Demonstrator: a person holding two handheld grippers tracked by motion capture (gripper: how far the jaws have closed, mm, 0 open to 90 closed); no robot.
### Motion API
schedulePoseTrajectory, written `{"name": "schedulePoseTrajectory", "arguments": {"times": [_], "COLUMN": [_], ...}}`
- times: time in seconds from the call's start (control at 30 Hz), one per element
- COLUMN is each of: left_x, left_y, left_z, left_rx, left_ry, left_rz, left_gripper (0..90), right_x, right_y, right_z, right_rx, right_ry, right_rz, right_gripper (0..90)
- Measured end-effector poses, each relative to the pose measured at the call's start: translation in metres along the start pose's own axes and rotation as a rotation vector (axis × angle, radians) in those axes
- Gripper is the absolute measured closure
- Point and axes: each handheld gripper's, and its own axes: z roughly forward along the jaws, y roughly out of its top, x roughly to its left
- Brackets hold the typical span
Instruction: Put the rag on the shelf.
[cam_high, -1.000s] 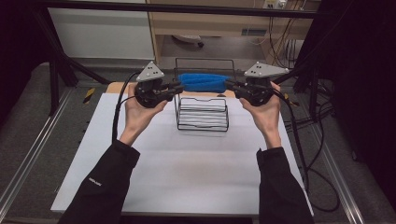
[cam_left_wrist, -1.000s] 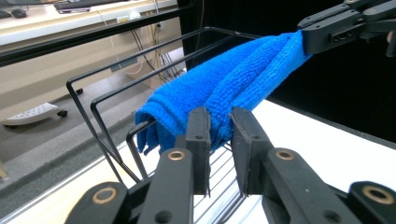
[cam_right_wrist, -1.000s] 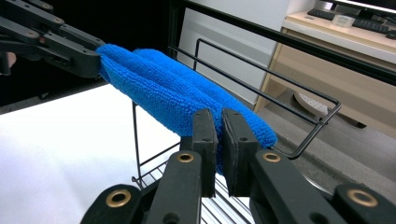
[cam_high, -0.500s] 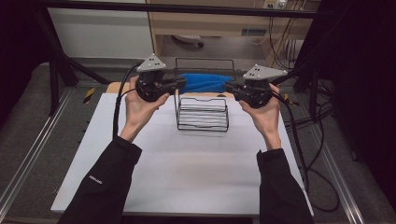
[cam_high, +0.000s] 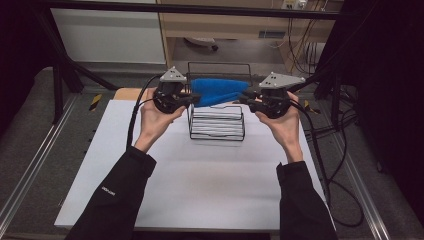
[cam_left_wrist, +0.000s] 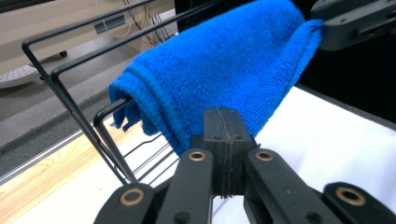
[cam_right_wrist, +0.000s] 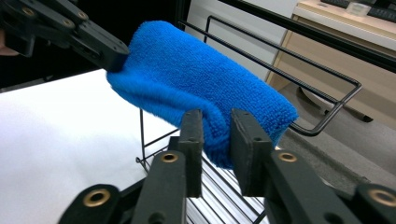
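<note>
Blue towel (cam_high: 218, 92) hangs stretched between the two grippers, just above a black wire rack (cam_high: 217, 122) at the far middle of the white worktop (cam_high: 200, 185).

Nearest the camera, two black sleeves come in from the bottom edge; the left sleeve carries a small white label, too small to read.

Left gripper (cam_high: 189, 100): jaws pressed together. In the left gripper view the towel (cam_left_wrist: 219, 79) lies right behind the closed jaw tips, and whether its edge is caught between them I cannot tell. These jaws have just been closing.

Right gripper (cam_high: 245, 99): in the right gripper view its jaws stand a little apart with the towel's end (cam_right_wrist: 205, 88) between them, the cloth bulging into the gap. They have just been opening; contact with the pads is hard to judge.

Rack bars (cam_left_wrist: 70, 102) run under and behind the towel, and the cloth hides part of the upper rails. Cables trail from both grippers over the worktop edges.

Beyond the worktop: a wooden strip (cam_high: 127, 93), grey floor, a pale cabinet, loose wires at far right, dark and hard to make out.
</note>
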Motion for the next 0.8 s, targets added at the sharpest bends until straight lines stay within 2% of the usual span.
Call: {"name": "schedulePoseTrajectory", "arguments": {"times": [0.13,0.23,0.3,0.4,0.53,0.67,0.8], "left_x": [0.001,0.001,0.0,0.0,0.001,0.002,0.003], "left_y": [-0.004,-0.006,-0.007,-0.01,-0.012,-0.015,-0.017], "left_z": [0.004,0.006,0.007,0.01,0.012,0.015,0.017], "left_rx": [0.02,0.025,0.023,0.024,0.029,0.025,0.02], "left_ry": [0.012,0.016,0.017,0.02,0.023,0.024,0.023], "left_rz": [0.013,0.015,0.017,0.02,0.022,0.015,0.012], "left_gripper": [90.0,89.9,90.0,89.9,89.9,89.9,89.9], "right_x": [0.001,0.001,0.001,0.002,0.0,-0.003,-0.006], "right_y": [0.002,0.002,0.002,-0.002,-0.014,-0.027,-0.036], "right_z": [-0.002,-0.002,-0.001,0.002,0.01,0.018,0.024], "right_rx": [-0.037,-0.06,-0.058,-0.023,0.032,0.064,0.054], "right_ry": [0.01,0.028,0.03,0.046,0.041,0.028,0.011], "right_rz": [0.028,0.051,0.055,0.08,0.119,0.144,0.164], "right_gripper": [62.5,60.4,63.3,78.2,87.6,89.2,88.0]}}
